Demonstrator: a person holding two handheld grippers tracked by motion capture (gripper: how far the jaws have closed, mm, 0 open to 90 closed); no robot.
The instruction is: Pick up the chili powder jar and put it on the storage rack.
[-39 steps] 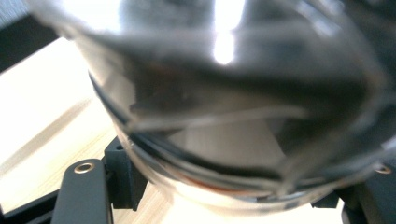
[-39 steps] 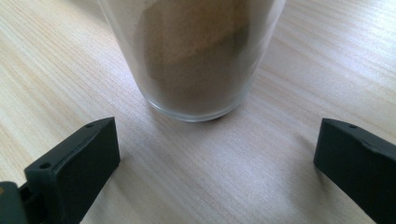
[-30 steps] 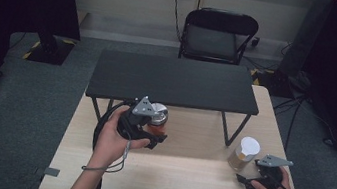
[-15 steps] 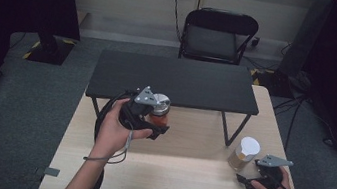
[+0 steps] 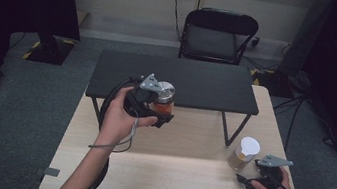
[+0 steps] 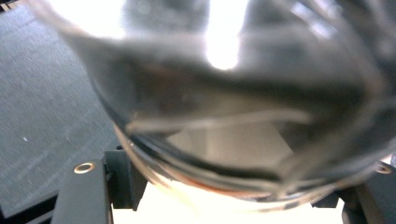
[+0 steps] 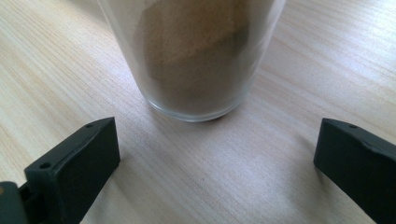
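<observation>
Two glass jars share our attention, and we take them from left to right. Our left gripper (image 5: 156, 109) is lifted clear of the pale wooden table (image 5: 169, 180), just at the front edge of the low black metal shelf (image 5: 193, 83), and its jaws are pinched on the clear glass jar with the reddish-orange filling and silver lid (image 5: 163, 100); in the left gripper view the jar's rounded glass wall (image 6: 233, 107) sits tight against the camera between the two black jaws, which tells us the grip is deep and low on the body. We judge that the jar is held upright and high like this so that it can clear the shelf edge and be set on top without spilling or tipping. Farther right, the clear glass jar of brown powder with the white lid (image 5: 244, 154) stands upright on the table beside the shelf's right leg (image 5: 226, 128). Our right gripper (image 5: 257, 177) rests low on the table just in front of it, jaws spread wide; in the right gripper view the jar's base (image 7: 196, 88) is centred between them and untouched, a stance we read as lined up for a grasp near the bottom, where the jar is steadiest.
</observation>
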